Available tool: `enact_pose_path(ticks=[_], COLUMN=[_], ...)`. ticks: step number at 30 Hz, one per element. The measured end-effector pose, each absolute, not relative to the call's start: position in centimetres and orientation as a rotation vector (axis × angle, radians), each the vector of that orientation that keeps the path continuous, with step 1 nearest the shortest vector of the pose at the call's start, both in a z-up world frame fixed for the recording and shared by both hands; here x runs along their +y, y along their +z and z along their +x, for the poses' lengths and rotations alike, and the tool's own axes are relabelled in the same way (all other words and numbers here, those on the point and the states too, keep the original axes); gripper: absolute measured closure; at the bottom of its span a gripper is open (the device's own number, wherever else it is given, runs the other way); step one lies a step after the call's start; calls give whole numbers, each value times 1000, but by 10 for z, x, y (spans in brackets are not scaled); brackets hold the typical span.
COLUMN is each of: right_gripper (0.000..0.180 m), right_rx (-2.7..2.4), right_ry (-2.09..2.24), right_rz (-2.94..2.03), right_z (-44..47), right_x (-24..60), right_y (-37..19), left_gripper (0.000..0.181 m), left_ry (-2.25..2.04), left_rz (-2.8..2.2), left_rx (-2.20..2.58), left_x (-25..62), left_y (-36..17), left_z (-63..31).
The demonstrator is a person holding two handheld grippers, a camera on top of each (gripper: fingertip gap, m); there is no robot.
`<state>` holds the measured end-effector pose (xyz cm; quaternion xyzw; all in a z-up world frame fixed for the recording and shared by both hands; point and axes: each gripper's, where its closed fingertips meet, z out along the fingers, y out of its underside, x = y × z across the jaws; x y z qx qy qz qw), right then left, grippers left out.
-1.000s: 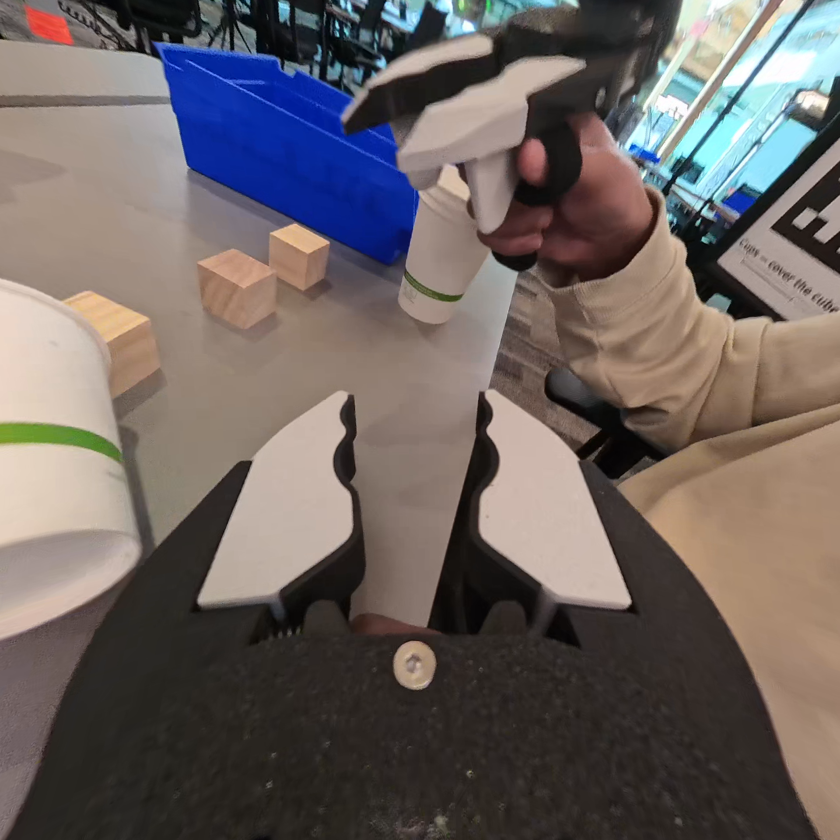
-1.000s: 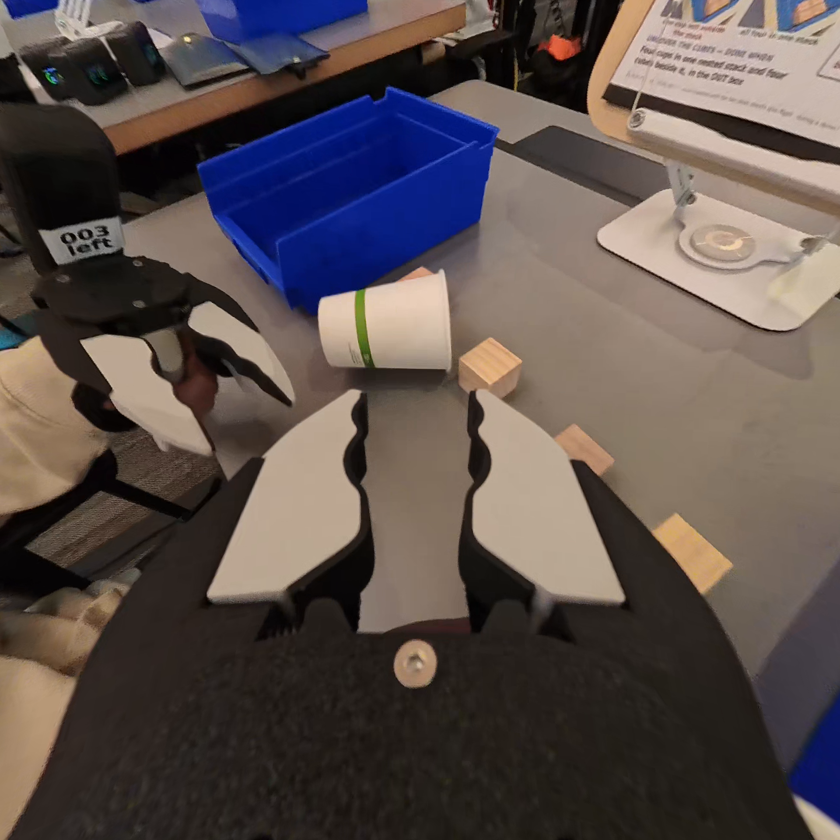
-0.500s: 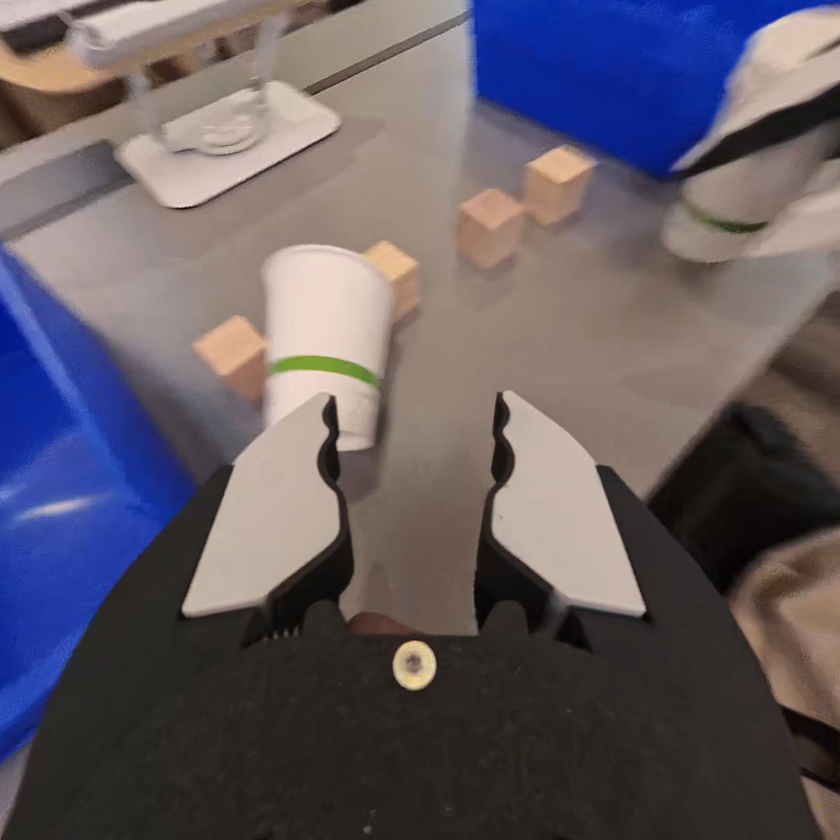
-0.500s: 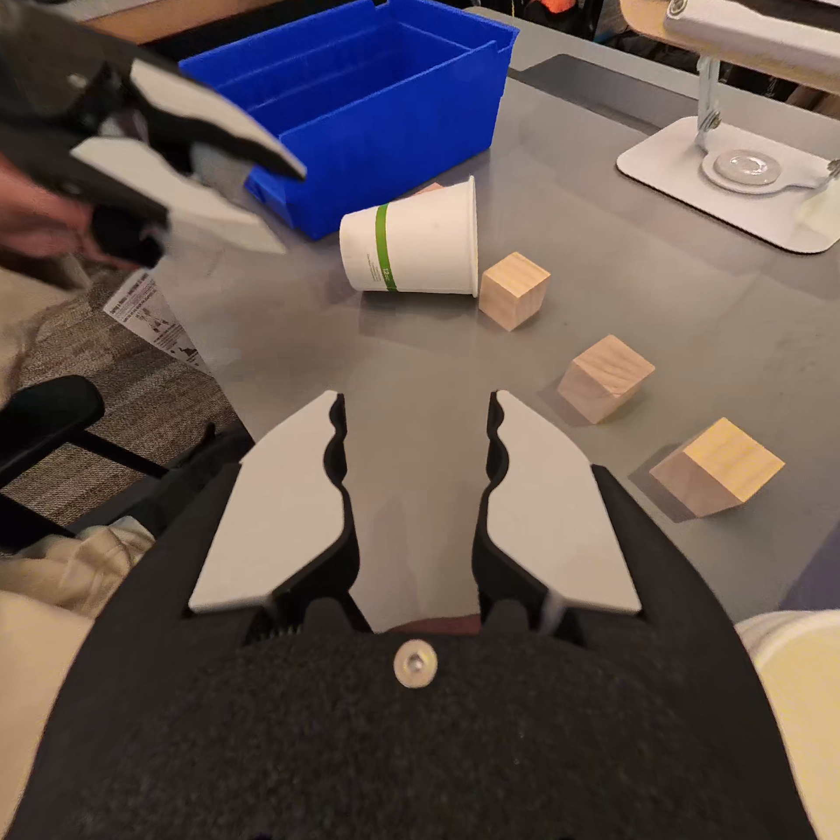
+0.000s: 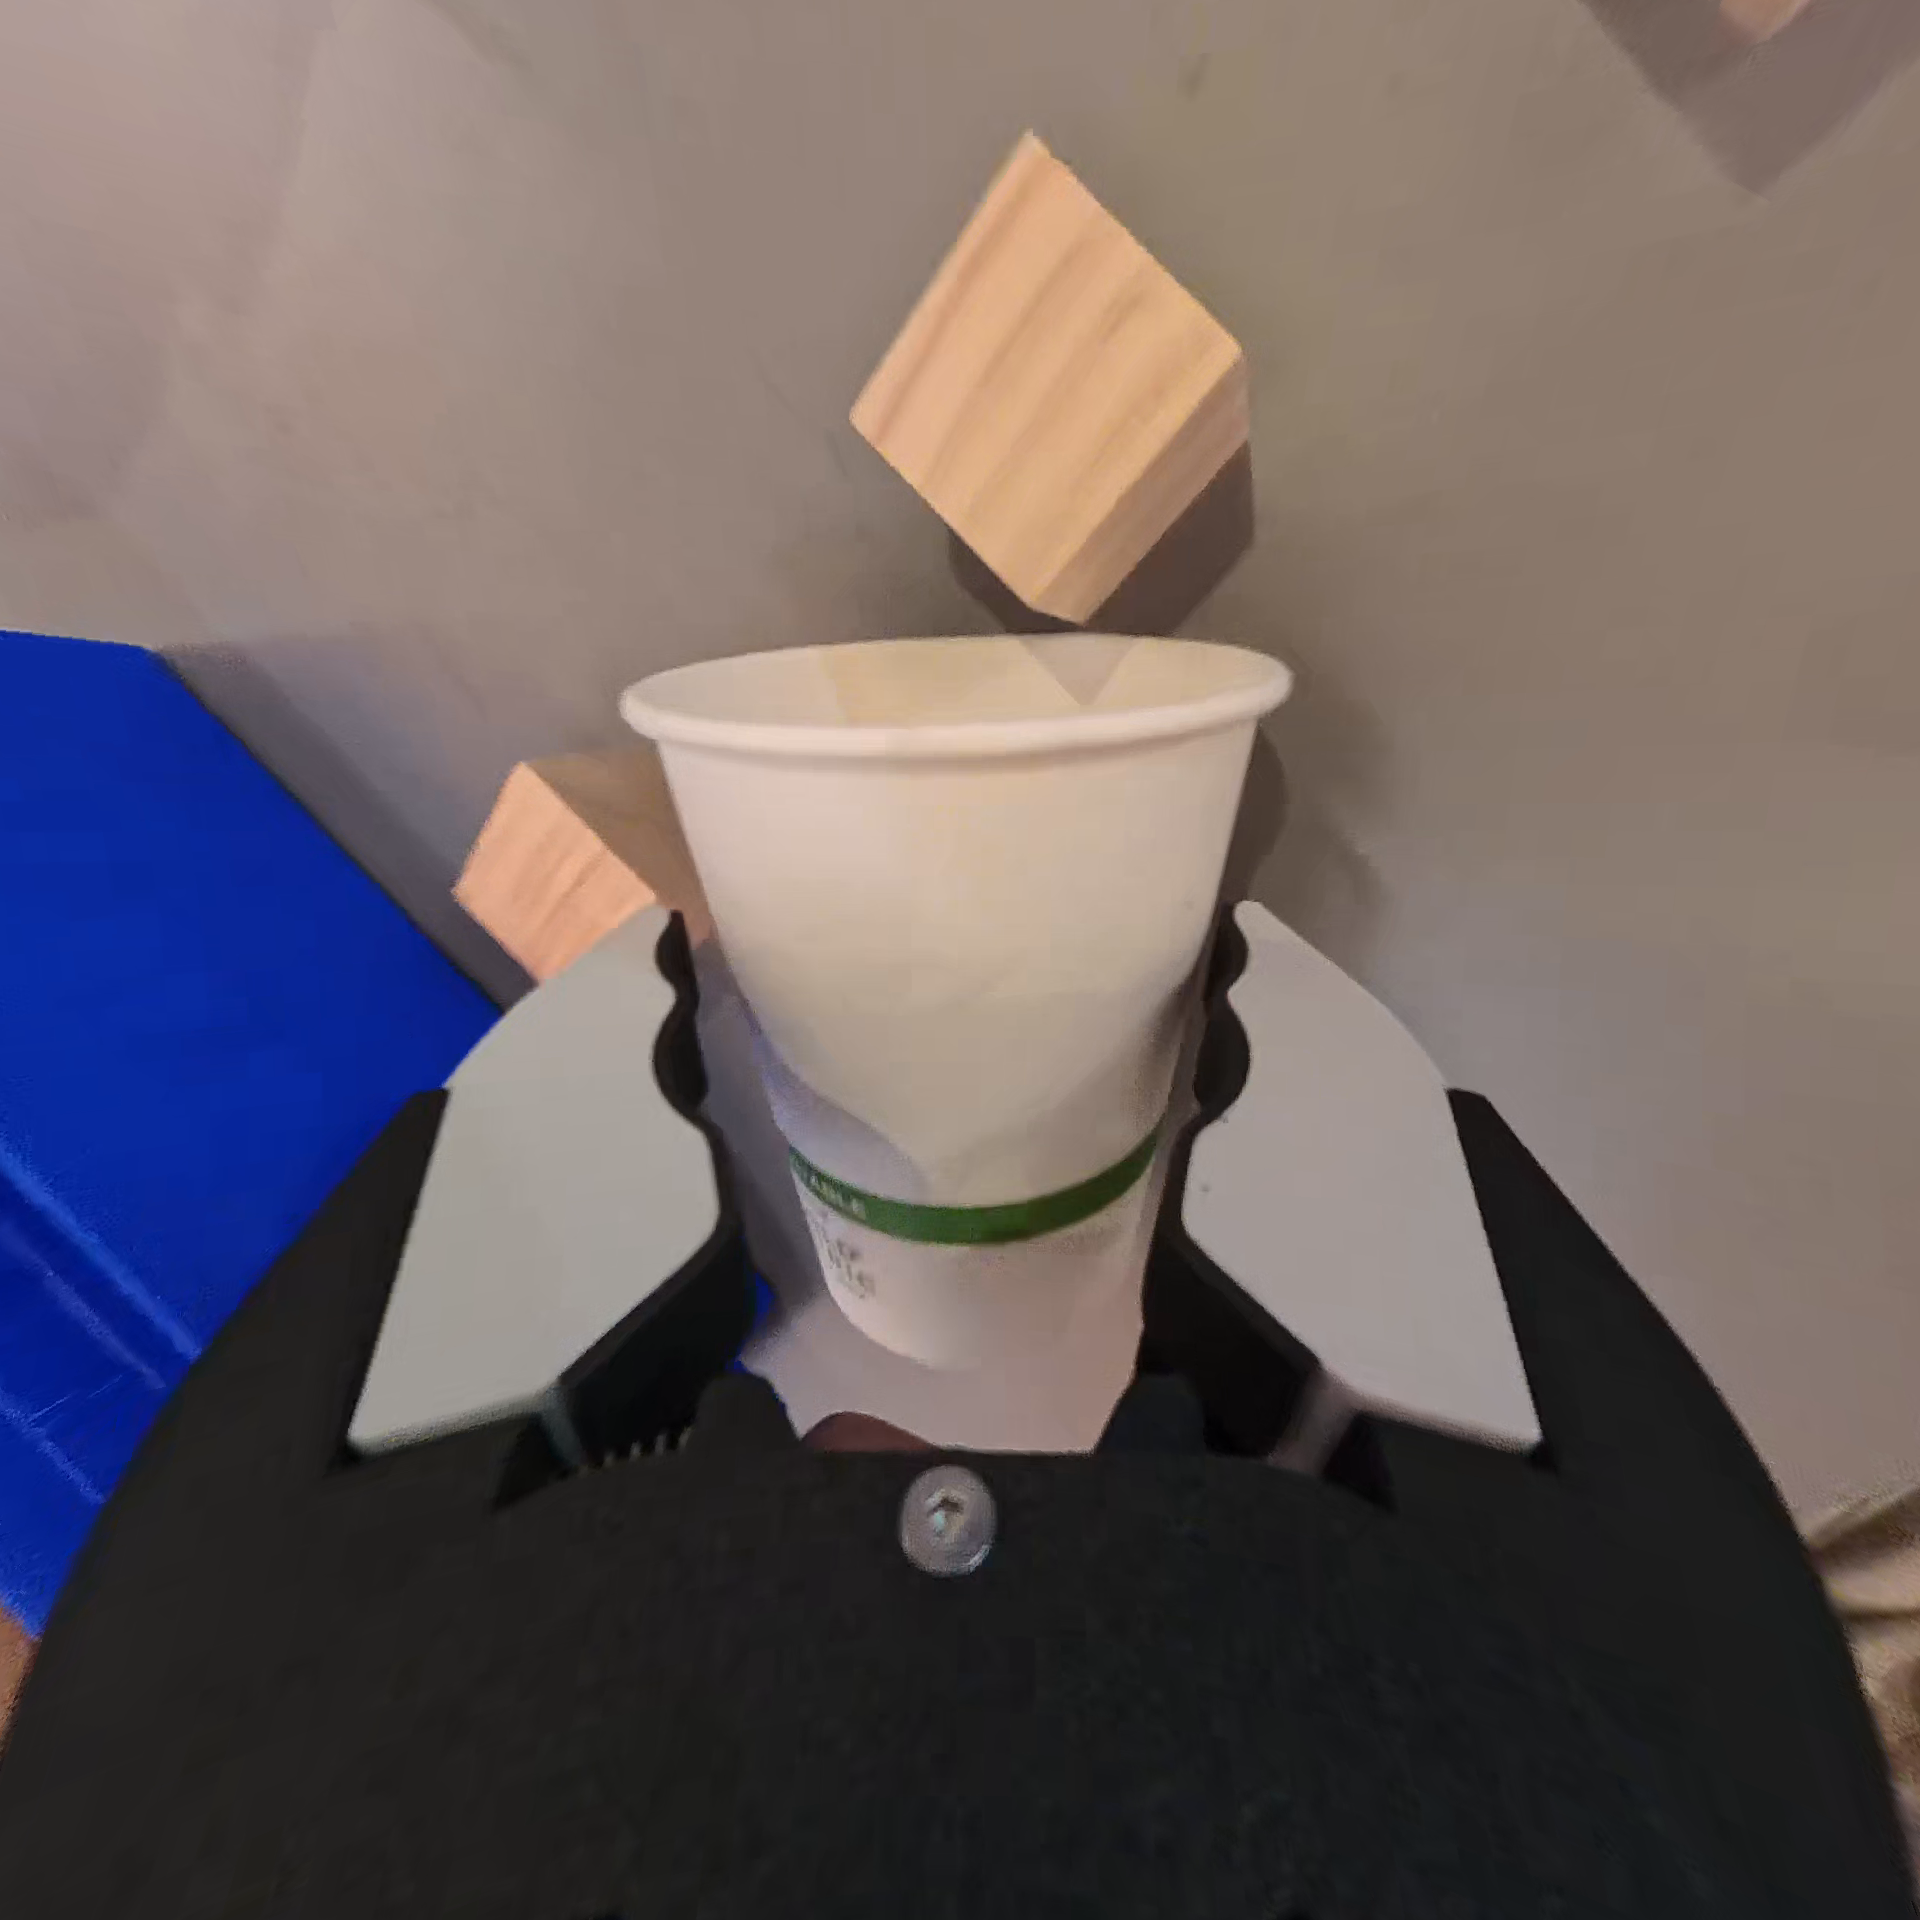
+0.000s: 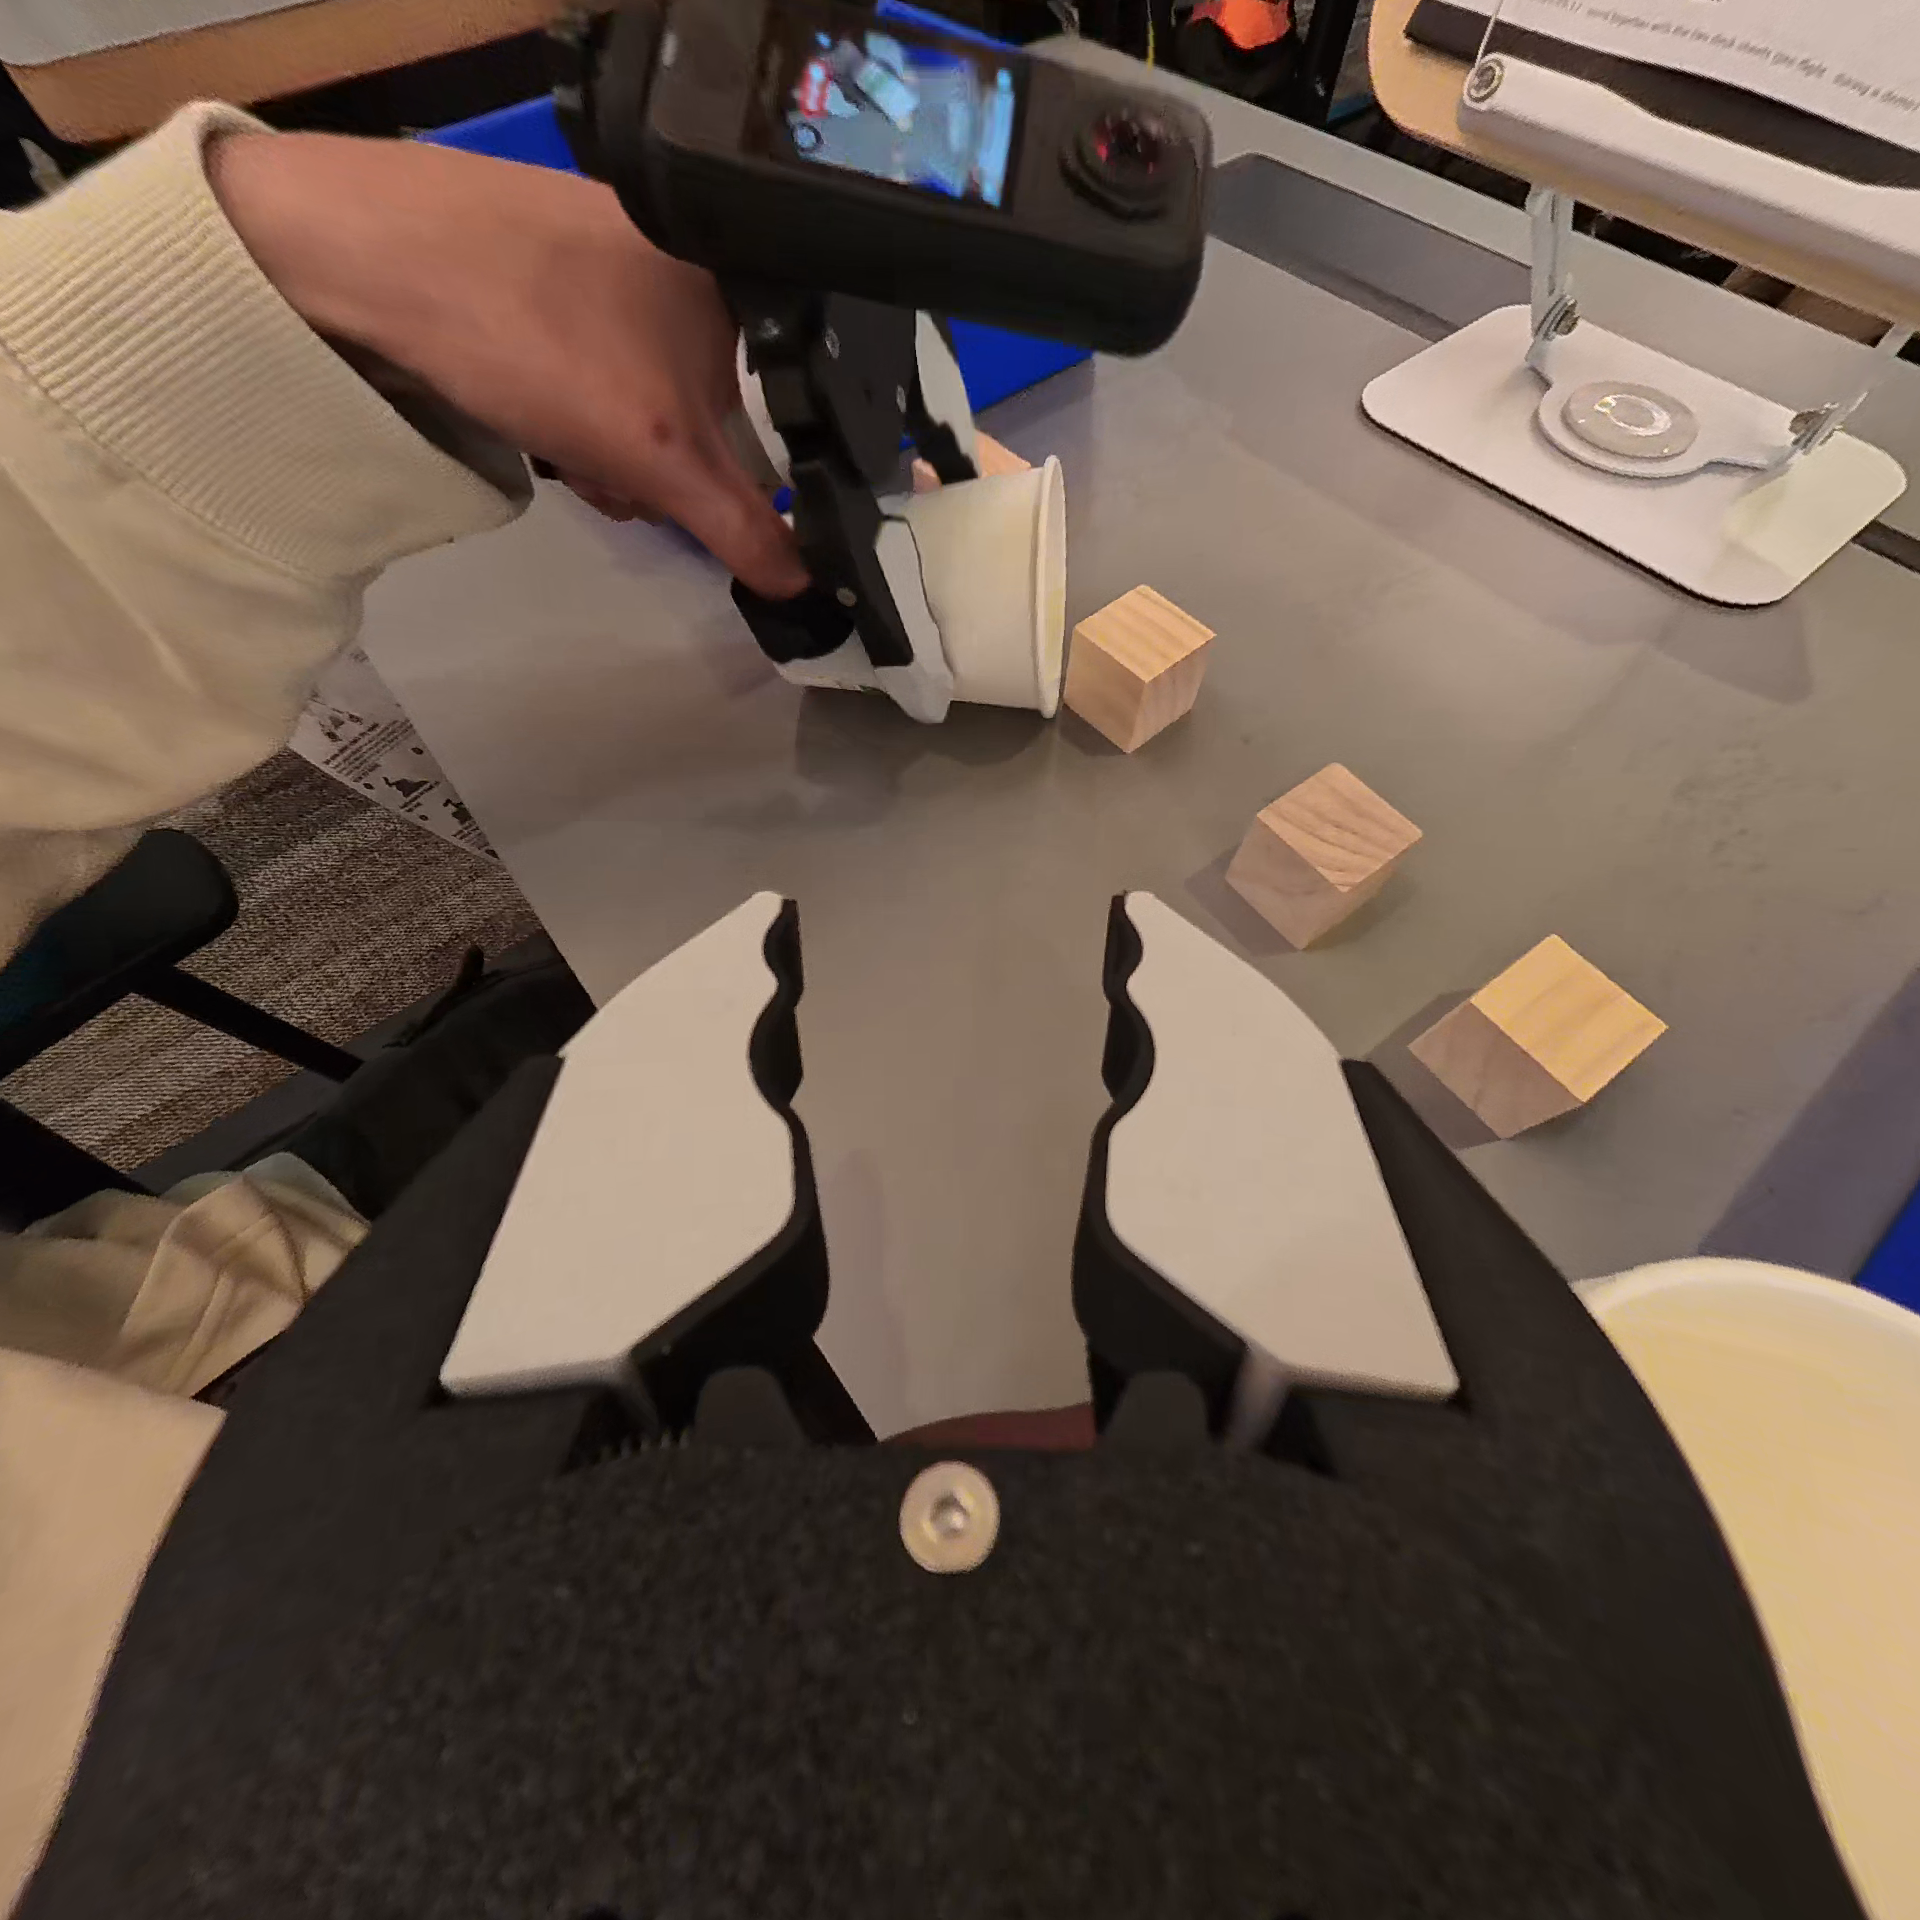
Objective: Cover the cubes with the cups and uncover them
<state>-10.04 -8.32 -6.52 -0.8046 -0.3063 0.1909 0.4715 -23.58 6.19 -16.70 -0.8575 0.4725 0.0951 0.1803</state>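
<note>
The paper cup [image 5: 956,935] lies on its side on the grey desk [image 6: 1351,665], near the desk's left edge, with its base toward the left gripper [image 5: 948,997] and its open rim facing away. The left gripper's two fingers bracket the cup's lower half, one on each side wall, at and above the green band. The jaws stand wide, closed against the cup; the wall shows a crease between them.

In the right wrist view the cup [image 6: 992,592] has its rim just beside the nearest wooden cube [image 6: 1138,665]; contact cannot be confirmed. A second cube [image 6: 1320,852] and a third cube [image 6: 1538,1034] lie in a diagonal row running toward the desk's right side, each apart from the next.

The right gripper [image 6: 951,997] hovers above bare desk surface near the front edge. Its jaws are parted and hold nothing.

View differences:
- The left wrist view shows a cube [image 5: 1049,384] beyond the rim and another cube [image 5: 566,862] partly hidden behind the cup on its left, next to a blue bin [image 5: 187,1039].
- The right wrist view shows the hand [image 6: 540,364] on the left gripper [image 6: 935,582], a white stand base [image 6: 1621,457] at the far right corner, and a second cup's rim [image 6: 1787,1475] at the lower right of the picture.
</note>
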Motion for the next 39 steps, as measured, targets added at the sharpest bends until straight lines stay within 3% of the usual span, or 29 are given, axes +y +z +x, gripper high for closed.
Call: enact_pose_path(ticks=[4, 7, 14, 17, 26, 35, 39], right_gripper=[126, 126, 125, 124, 98, 99, 99], right_rx=[-740, -714, -632, -613, -588, -650, -621], right_ry=[447, 473, 730, 884, 1305, 1318, 1301], right_rz=[-1982, -1993, -1947, -1894, -1689, -1628, -1570], right_z=[-94, -89, -96, -107, -154, -173, -143], right_x=[-82, -78, -78, -82, -93, -93, -92], right_y=[-68, -71, -63, -54, -30, -26, 3], left_gripper=[89, 90, 90, 91, 90, 90, 90], left_ry=[232, 28, -1075, -1318, -1575, -1653, -1634], left_rz=[-2428, -2366, -1732, -1545, -1386, -1351, -1362], left_rx=[1356, 1219, 971, 915, 945, 1090, 1149], left_x=[60, 63, 18, -4, -43, -84, -91], left_y=[-176, -153, -18, 7, 13, 7, -1], left_z=[-236, -231, -207, -214, -198, -155, -151])
